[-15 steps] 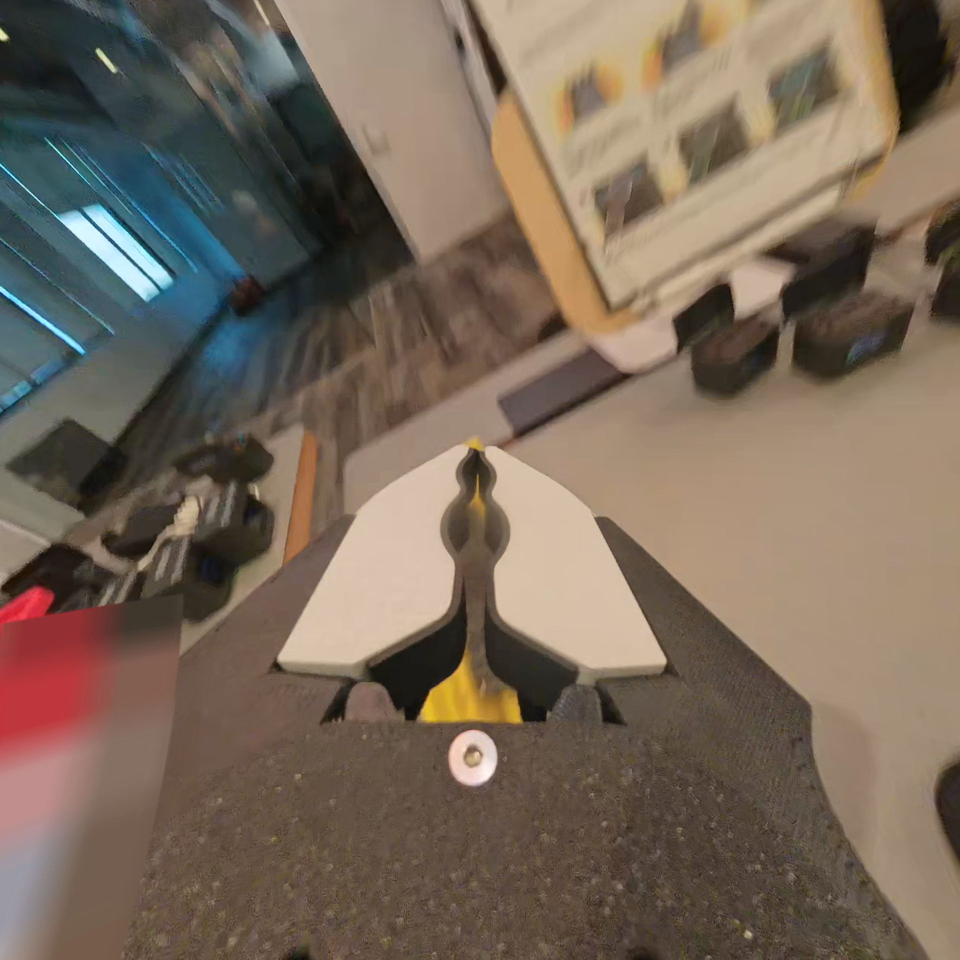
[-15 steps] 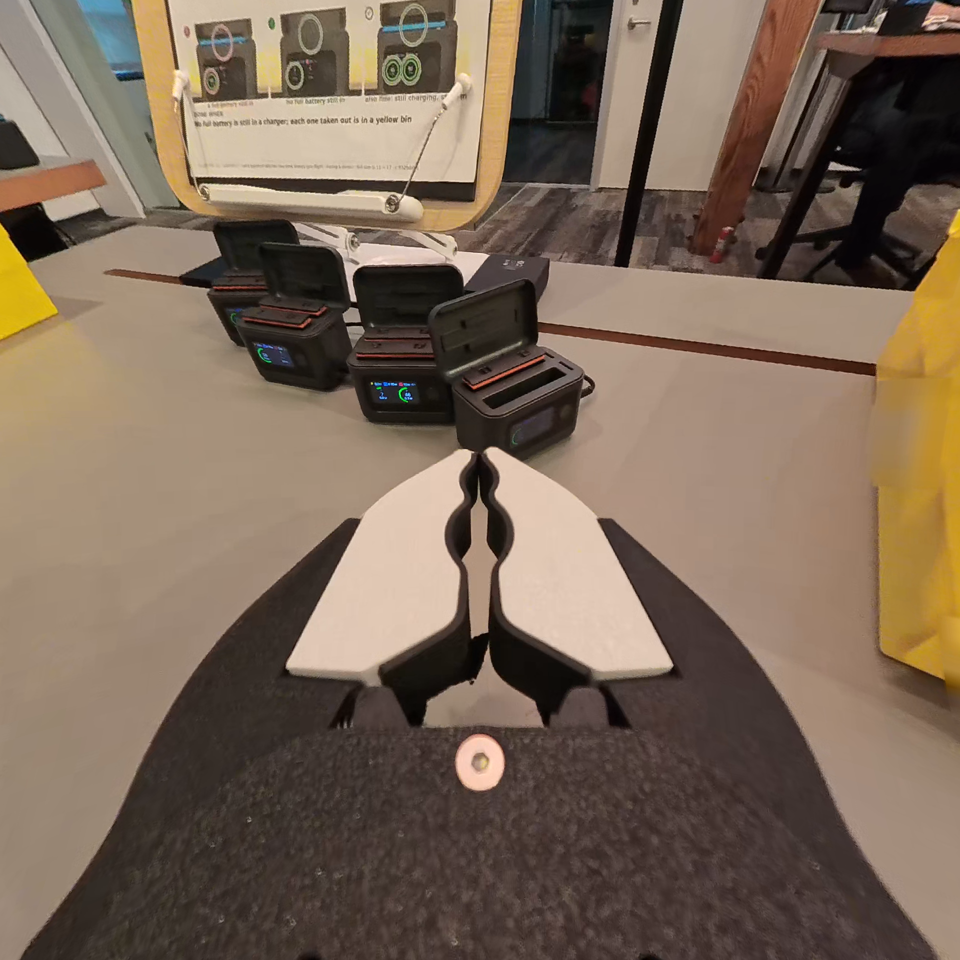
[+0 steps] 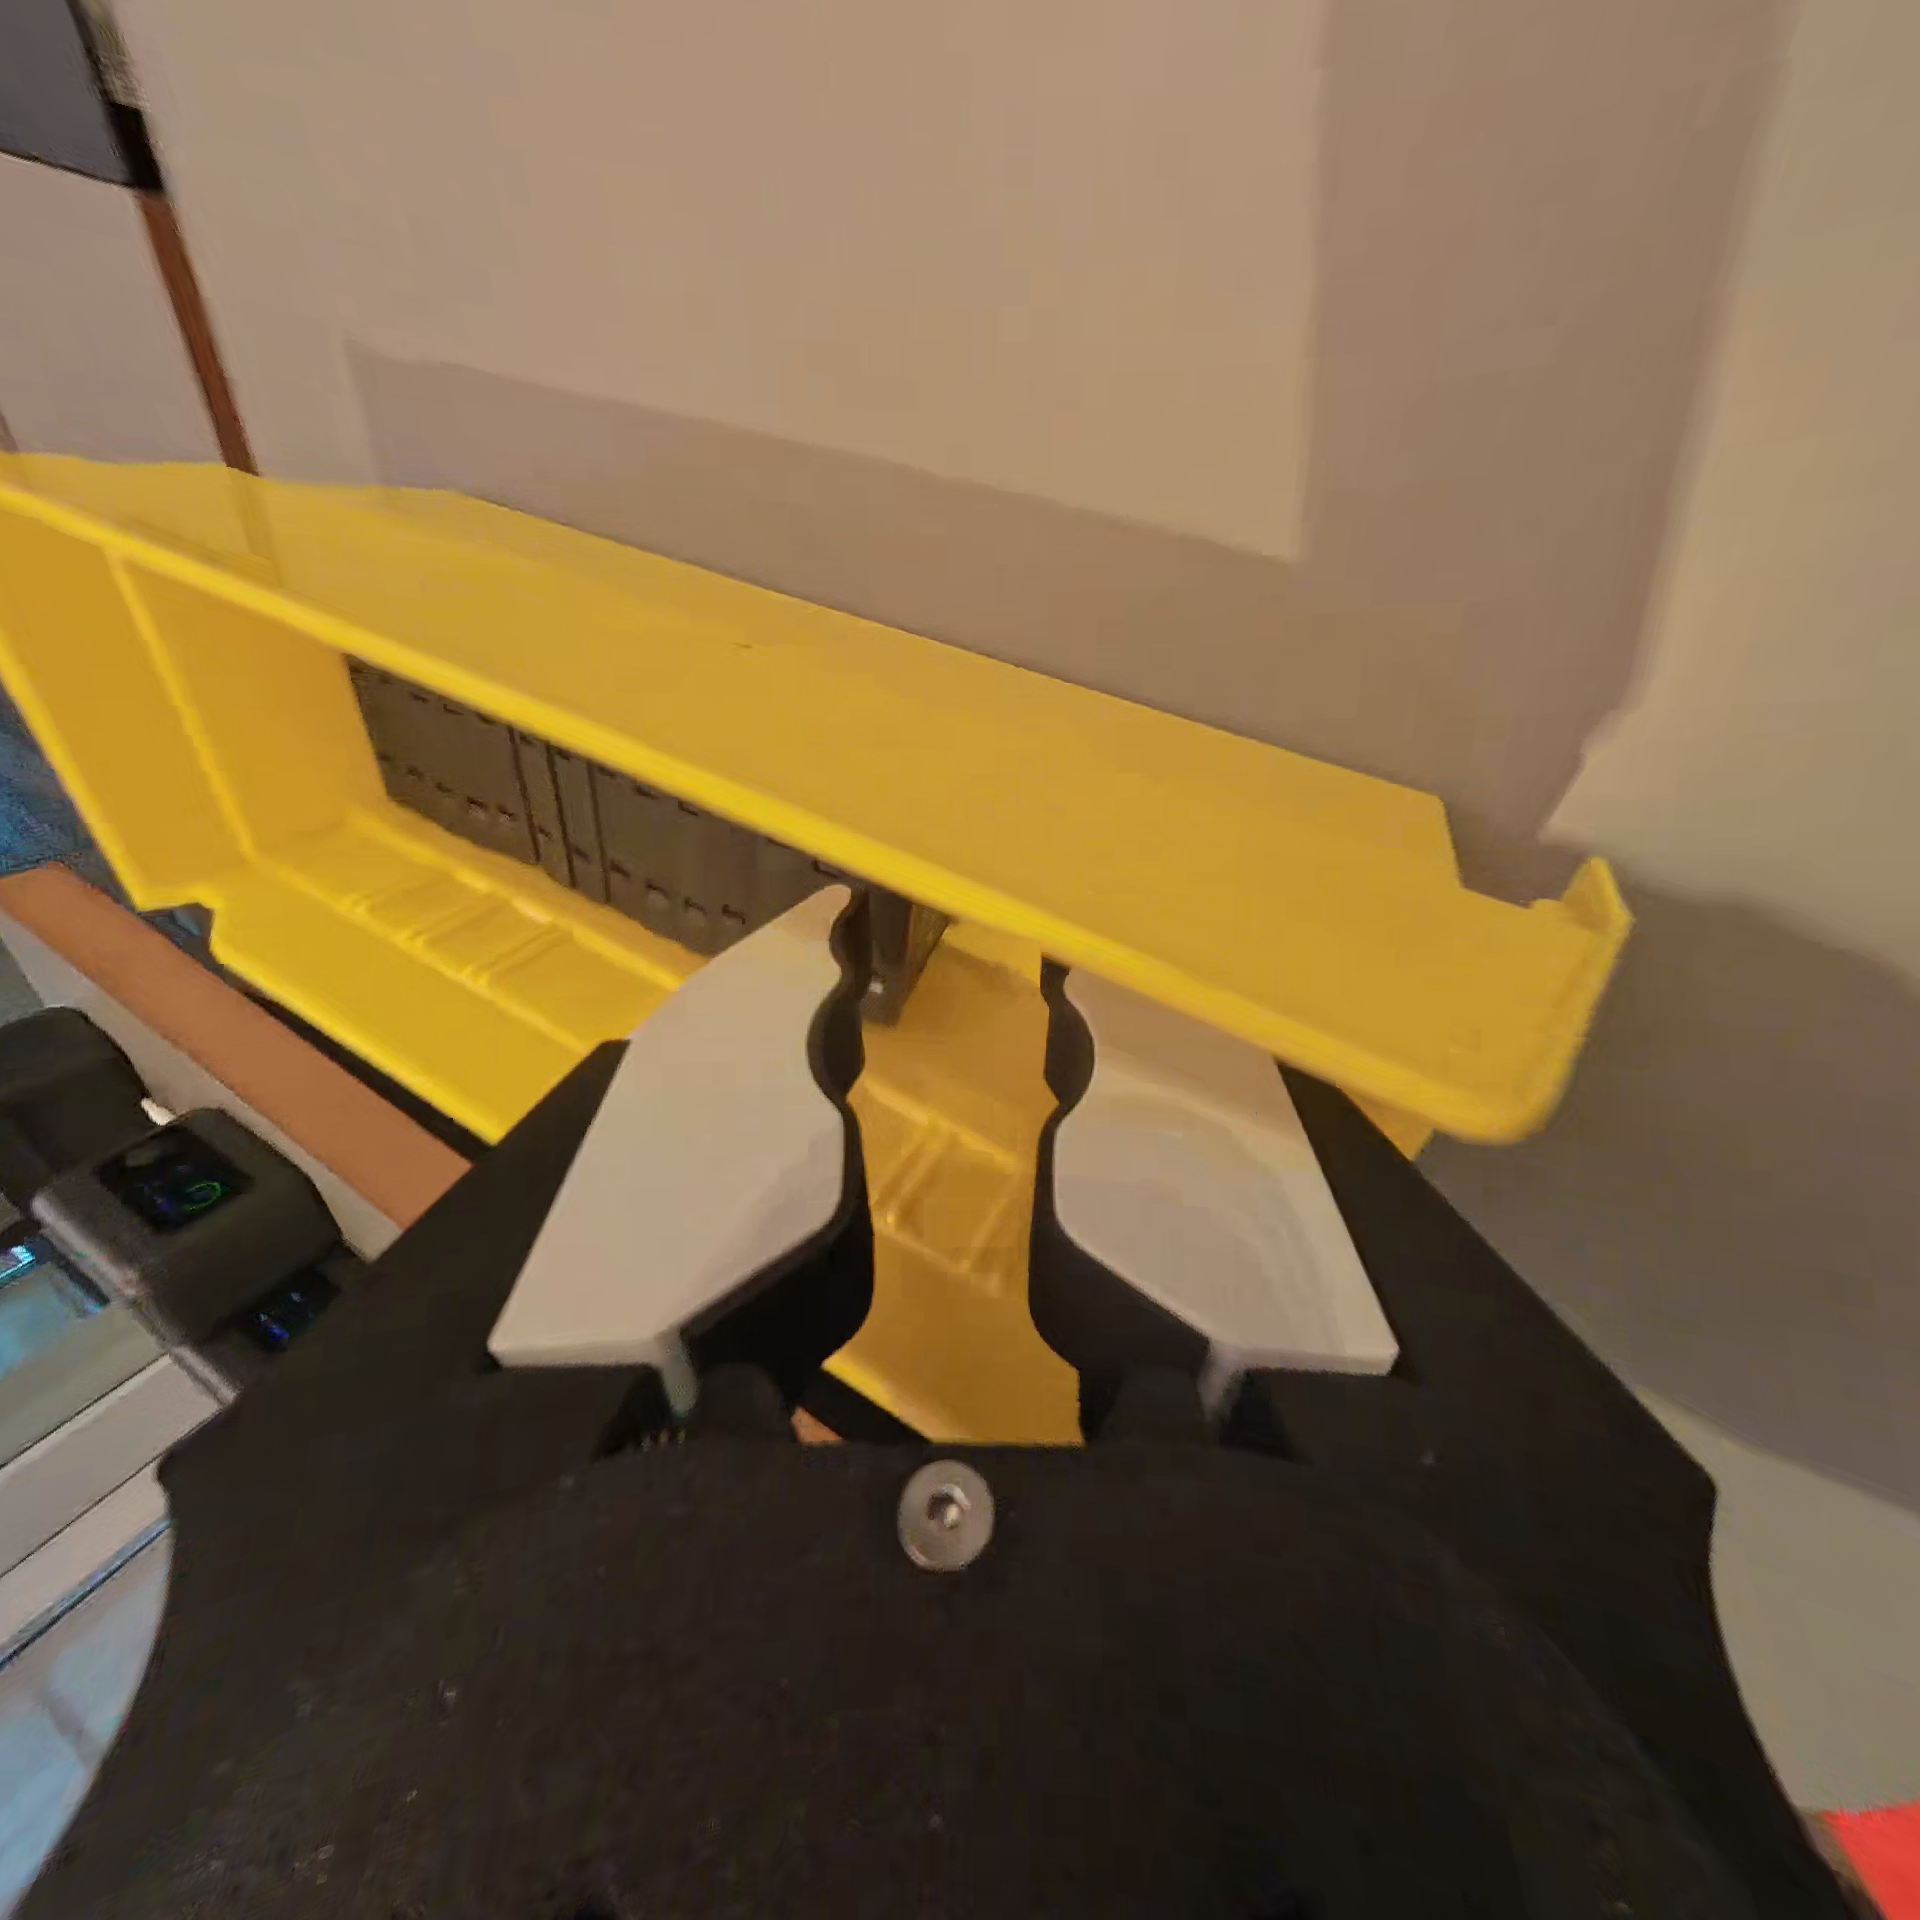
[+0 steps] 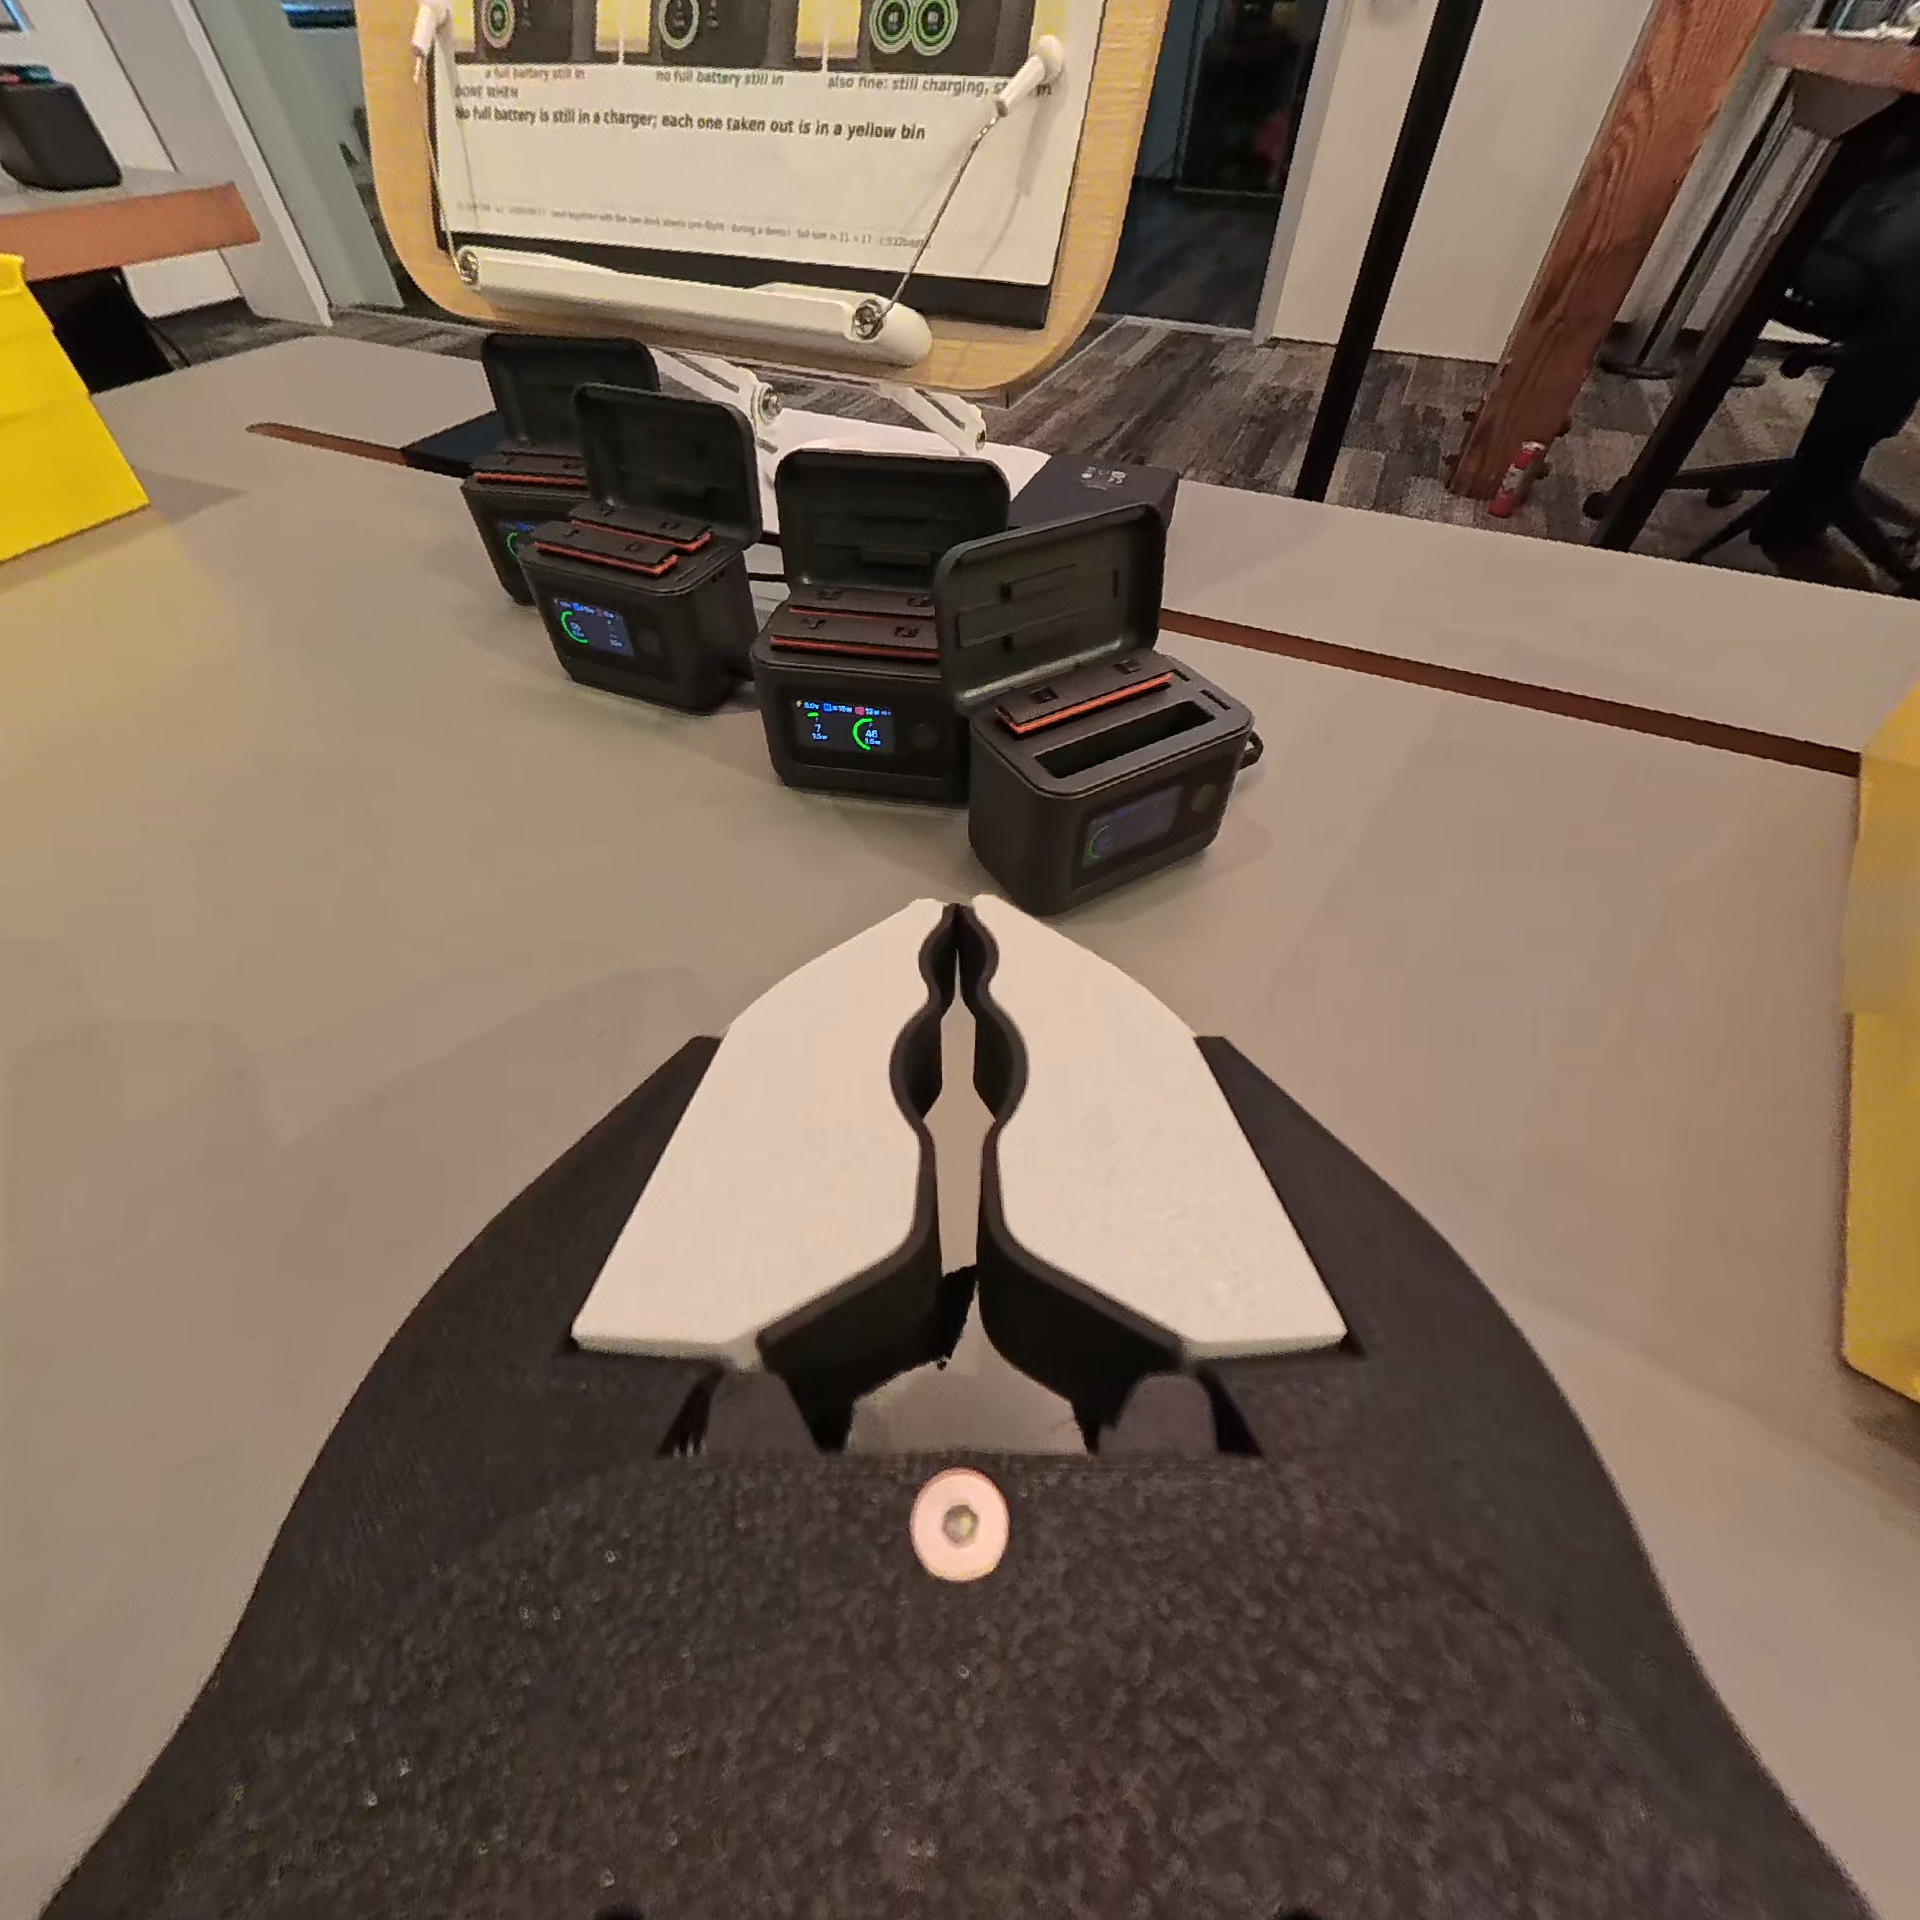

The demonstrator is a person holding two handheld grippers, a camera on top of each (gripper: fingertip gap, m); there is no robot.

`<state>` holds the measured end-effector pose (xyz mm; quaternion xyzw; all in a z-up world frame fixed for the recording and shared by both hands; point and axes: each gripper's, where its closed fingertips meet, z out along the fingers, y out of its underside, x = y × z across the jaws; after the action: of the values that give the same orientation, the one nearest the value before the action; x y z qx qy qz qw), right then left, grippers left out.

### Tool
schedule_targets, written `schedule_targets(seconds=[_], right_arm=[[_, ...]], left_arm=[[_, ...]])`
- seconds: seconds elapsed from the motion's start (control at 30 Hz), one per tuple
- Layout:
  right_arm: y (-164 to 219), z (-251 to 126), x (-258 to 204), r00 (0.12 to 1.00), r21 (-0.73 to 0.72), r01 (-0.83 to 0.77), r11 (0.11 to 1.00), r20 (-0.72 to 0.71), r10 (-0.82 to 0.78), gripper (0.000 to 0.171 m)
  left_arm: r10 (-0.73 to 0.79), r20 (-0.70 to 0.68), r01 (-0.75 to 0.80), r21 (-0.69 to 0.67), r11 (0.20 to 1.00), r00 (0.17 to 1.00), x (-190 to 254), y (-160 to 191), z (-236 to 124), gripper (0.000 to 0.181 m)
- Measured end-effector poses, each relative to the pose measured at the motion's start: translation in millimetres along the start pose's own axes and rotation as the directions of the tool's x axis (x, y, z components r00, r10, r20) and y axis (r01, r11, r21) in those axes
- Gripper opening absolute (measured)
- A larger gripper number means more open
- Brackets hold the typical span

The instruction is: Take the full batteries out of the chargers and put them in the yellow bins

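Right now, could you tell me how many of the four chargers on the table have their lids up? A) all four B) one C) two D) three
A: in the right wrist view every charger, the nearest, the next, the third and the farthest, has its lid raised.

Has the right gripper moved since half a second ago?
No. The right gripper keeps its place just short of the nearest charger, shut and empty.
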<state>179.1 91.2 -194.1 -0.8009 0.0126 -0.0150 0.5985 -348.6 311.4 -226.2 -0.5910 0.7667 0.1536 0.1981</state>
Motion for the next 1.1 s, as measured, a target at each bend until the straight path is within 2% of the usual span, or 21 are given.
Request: schedule_targets(seconds=[0.13,0.43,0.5,0.7,0.97,1.1], right_arm=[[2.3,1.4,-2.5,1.000,-0.013,-0.012,1.000,0.025,0.012,0.000],[0.3,-0.4,-1.3,0.999,-0.006,-0.021,1.000,0.031,0.021,0.000],[0.6,-0.4,-1.2,0.999,-0.007,-0.024,1.000,0.032,0.024,0.000],[2.5,0.6,-1.6,0.999,-0.014,-0.020,1.000,0.032,0.020,0.000],[3.0,0.8,-1.7,0.999,-0.015,-0.027,1.000,0.036,0.028,0.000],[1.7,0.5,-3.1,0.999,-0.009,-0.018,1.000,0.040,0.018,0.000]], left_arm=[[0.023,-0.031,-0.026,-0.105,0.994,0.999,-2.7,10.0,18.1,0.032],[0.019,-0.019,-0.021,-0.114,0.993,1.000,-10.7,11.2,19.9,0.020],[0.011,-0.003,-0.011,-0.155,0.988,1.000,-11.7,19.6,22.8,0.027],[0.002,0.052,0.004,-0.125,0.992,0.999,-18.5,19.6,24.4,0.016],[-0.028,0.042,0.031,-0.087,0.996,0.999,-12.1,19.5,19.7,0.014],[-0.071,0.025,0.072,-0.041,0.997,0.997,-10.4,20.8,2.8,0.014]])
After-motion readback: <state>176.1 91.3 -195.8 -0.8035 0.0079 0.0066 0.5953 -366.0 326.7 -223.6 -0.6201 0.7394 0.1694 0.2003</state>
